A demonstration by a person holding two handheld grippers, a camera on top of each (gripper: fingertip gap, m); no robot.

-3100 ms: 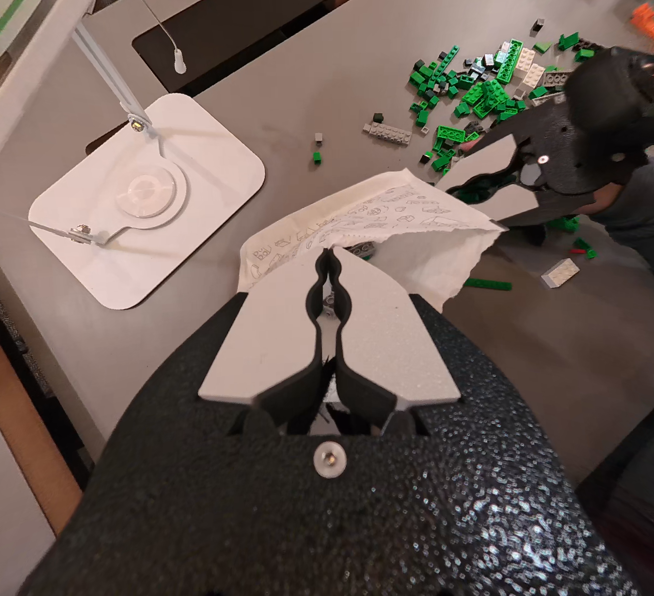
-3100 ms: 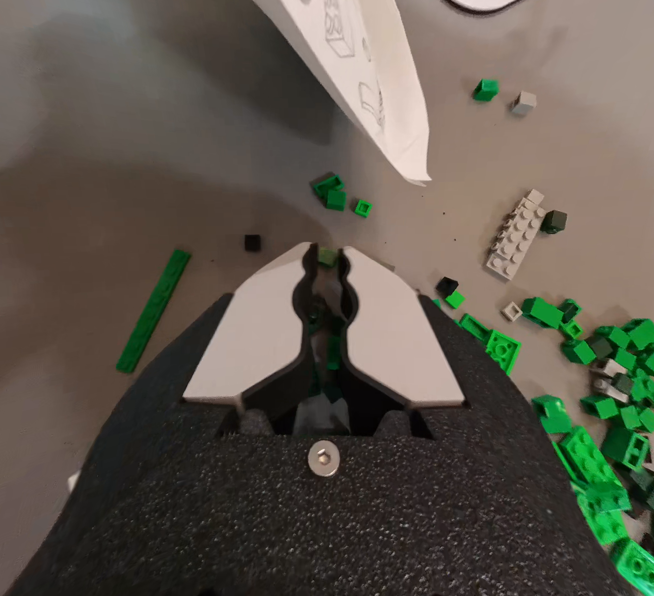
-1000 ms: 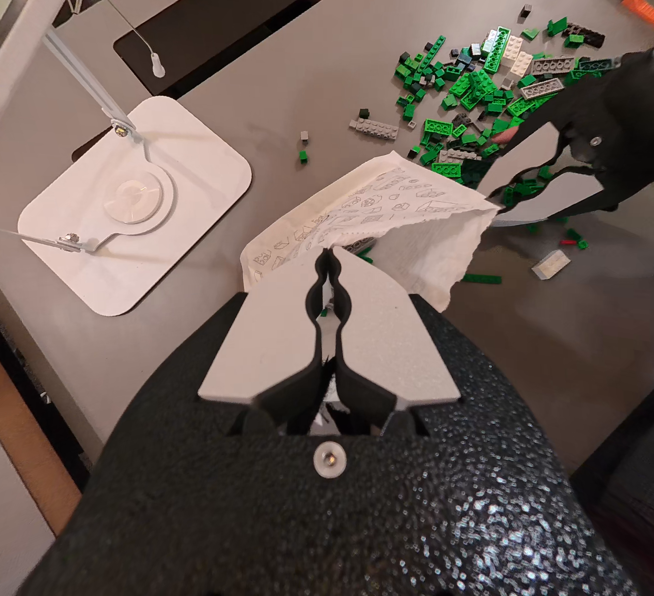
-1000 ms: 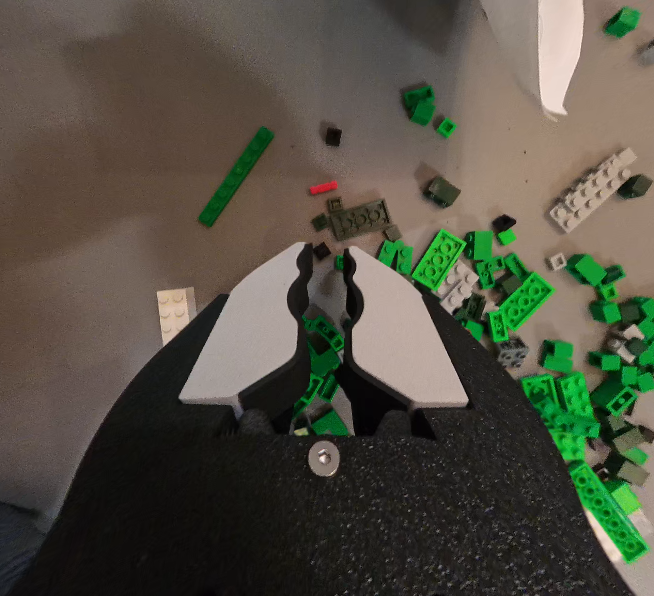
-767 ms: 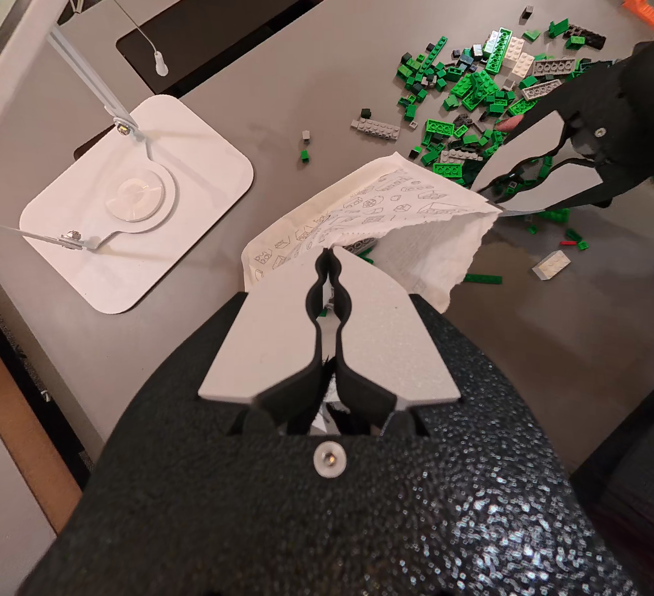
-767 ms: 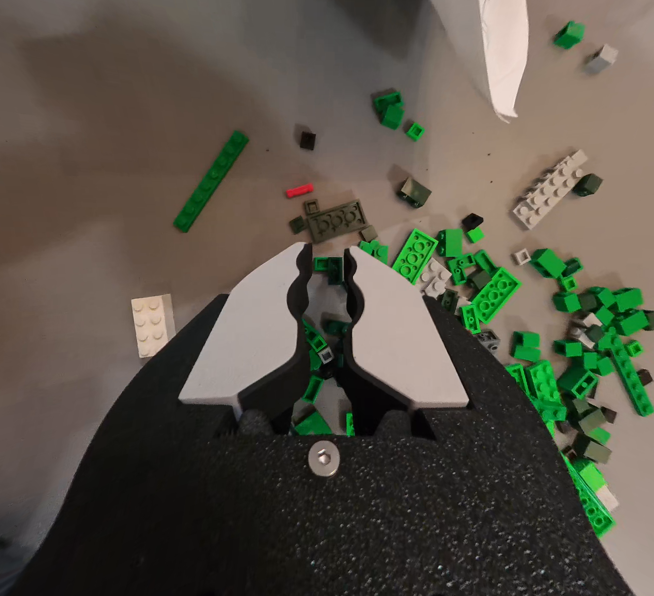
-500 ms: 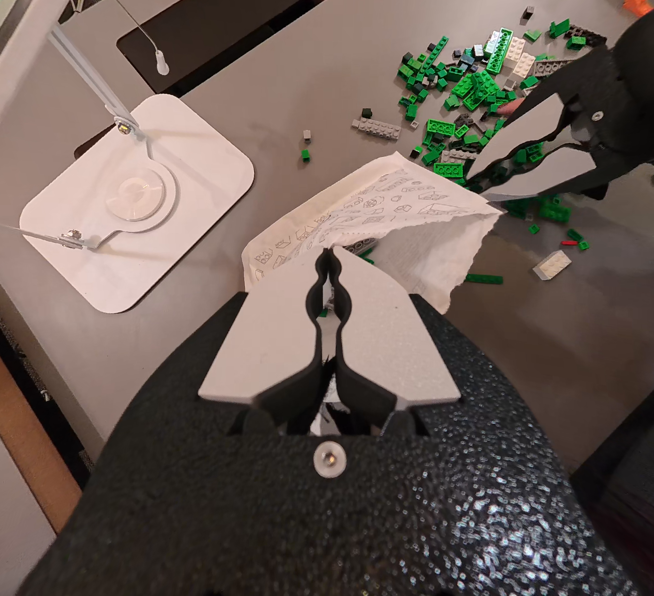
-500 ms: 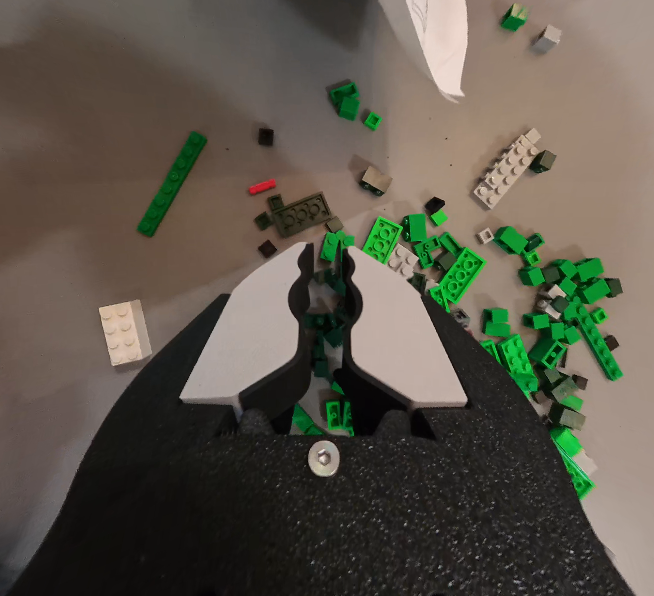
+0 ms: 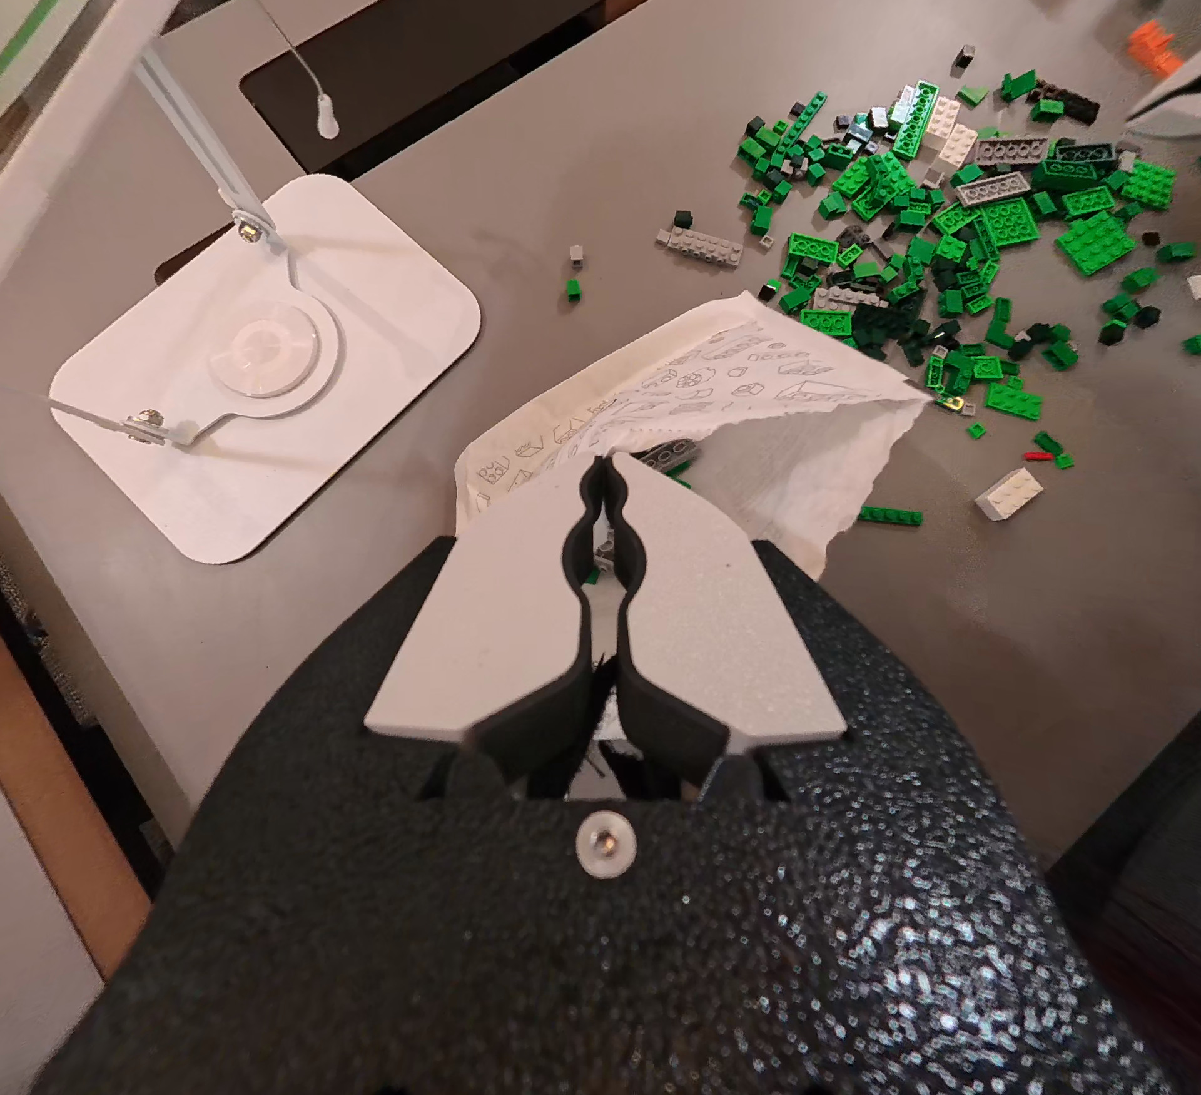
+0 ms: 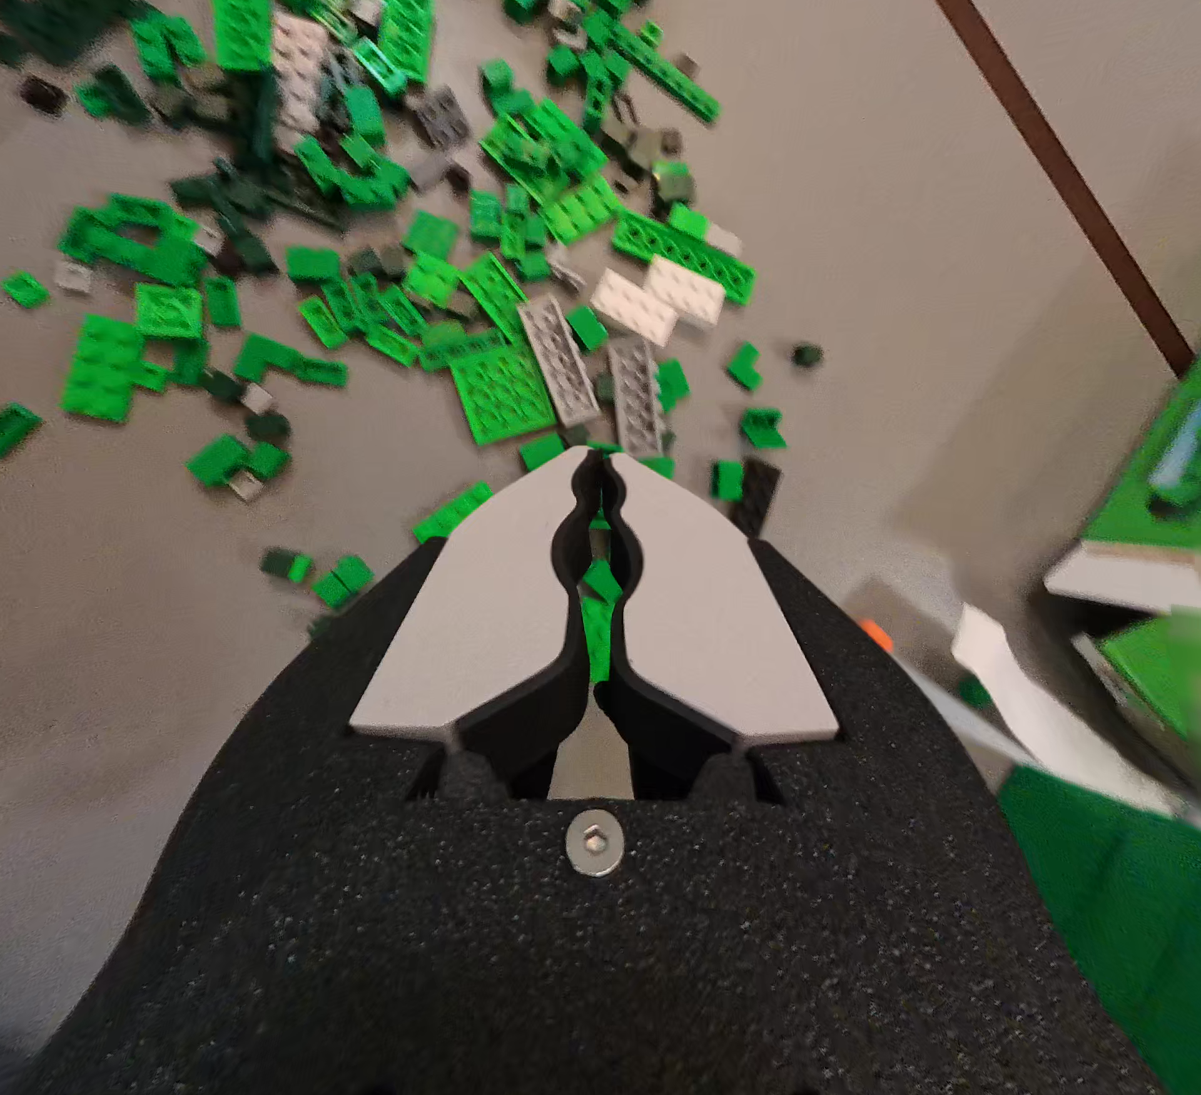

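My left gripper (image 9: 603,462) is shut on the near edge of a white paper bag (image 9: 747,388) printed with brick drawings. It holds the bag's mouth lifted off the grey table (image 9: 585,140). A dark grey brick (image 9: 669,454) lies inside the bag. A pile of green, grey and white bricks (image 9: 975,232) is spread beyond the bag. My right gripper (image 10: 601,459) hovers over that pile (image 10: 507,375) with its tips together. The view is blurred, and green shows through the gap behind the tips. Only a grey sliver of its finger (image 9: 1170,101) shows at the right edge of the left wrist view.
A white stand base (image 9: 260,362) with a thin metal arm sits at left, with a black inset panel (image 9: 422,49) behind it. A white brick (image 9: 1010,495) and a long green plate (image 9: 890,516) lie right of the bag. Green boxes (image 10: 1144,505) and white paper (image 10: 1040,719) lie at right. My right fingertips sit around 40 centimeters from my left ones. The long green plate (image 9: 890,516) is about 25 centimeters from both grippers' fingertips.
My right gripper has swung away from the bag's mouth to the far side of the pile, and its jaws have closed from slightly open. My left gripper and the bag have stayed put.
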